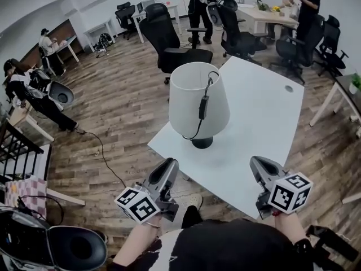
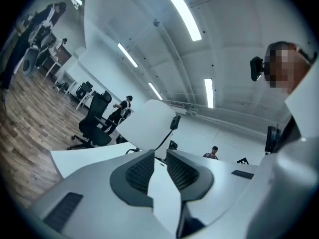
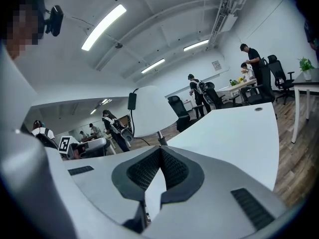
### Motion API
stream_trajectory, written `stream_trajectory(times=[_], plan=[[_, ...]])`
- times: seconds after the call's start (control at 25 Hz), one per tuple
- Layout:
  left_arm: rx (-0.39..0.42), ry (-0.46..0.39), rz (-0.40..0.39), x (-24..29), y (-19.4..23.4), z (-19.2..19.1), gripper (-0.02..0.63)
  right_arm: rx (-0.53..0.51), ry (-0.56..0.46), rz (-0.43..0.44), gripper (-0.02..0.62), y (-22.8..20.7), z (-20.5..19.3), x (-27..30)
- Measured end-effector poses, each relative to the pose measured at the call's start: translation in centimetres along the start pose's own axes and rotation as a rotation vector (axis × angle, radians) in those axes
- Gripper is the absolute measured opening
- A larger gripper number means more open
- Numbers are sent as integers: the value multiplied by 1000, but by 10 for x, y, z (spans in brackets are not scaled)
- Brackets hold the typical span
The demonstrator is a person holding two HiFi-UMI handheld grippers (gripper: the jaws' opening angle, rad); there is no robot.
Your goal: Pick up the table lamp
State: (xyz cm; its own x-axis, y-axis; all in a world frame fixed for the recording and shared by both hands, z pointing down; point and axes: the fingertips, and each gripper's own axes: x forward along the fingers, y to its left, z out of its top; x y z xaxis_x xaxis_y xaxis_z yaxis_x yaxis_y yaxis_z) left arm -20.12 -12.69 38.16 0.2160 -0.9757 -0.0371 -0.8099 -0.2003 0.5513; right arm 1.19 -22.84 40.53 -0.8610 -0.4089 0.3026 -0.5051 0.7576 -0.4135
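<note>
The head view is showing the table lamp [image 1: 198, 103] standing by the near edge of the table [image 1: 265, 112]. The left gripper [image 1: 168, 164] is holding its jaws slightly apart, empty; the right gripper [image 1: 257, 164] is pressing its jaws together.

Grey left gripper [image 1: 168, 165], right gripper [image 1: 257, 164]; black-white marker cubes [image 1: 137, 204]; black top [image 1: 225, 247]

White table [image 1: 265, 112], black office chairs [image 1: 169, 44]

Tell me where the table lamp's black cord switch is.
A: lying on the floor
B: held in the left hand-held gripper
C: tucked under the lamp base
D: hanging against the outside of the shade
D: the switch hangs against the side of the white shade, well above the table.
</note>
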Motion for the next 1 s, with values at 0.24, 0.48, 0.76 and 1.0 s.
stream_trajectory(times=[0.24, 0.48, 0.76, 1.0], plan=[[-283, -24, -95, 46, 53, 10, 221, 14, 12, -46, 11, -18, 10, 37], [-535, -45, -200, 87, 80, 17, 298, 42, 3, -103, 11, -38, 24, 60], [-676, -81, -400, 118, 71, 38, 301, 62, -22, -140, 11, -52, 40, 77], [-755, -162, -491, 128, 75, 53, 224, 72, -39, -166, 11, -61, 48, 88]])
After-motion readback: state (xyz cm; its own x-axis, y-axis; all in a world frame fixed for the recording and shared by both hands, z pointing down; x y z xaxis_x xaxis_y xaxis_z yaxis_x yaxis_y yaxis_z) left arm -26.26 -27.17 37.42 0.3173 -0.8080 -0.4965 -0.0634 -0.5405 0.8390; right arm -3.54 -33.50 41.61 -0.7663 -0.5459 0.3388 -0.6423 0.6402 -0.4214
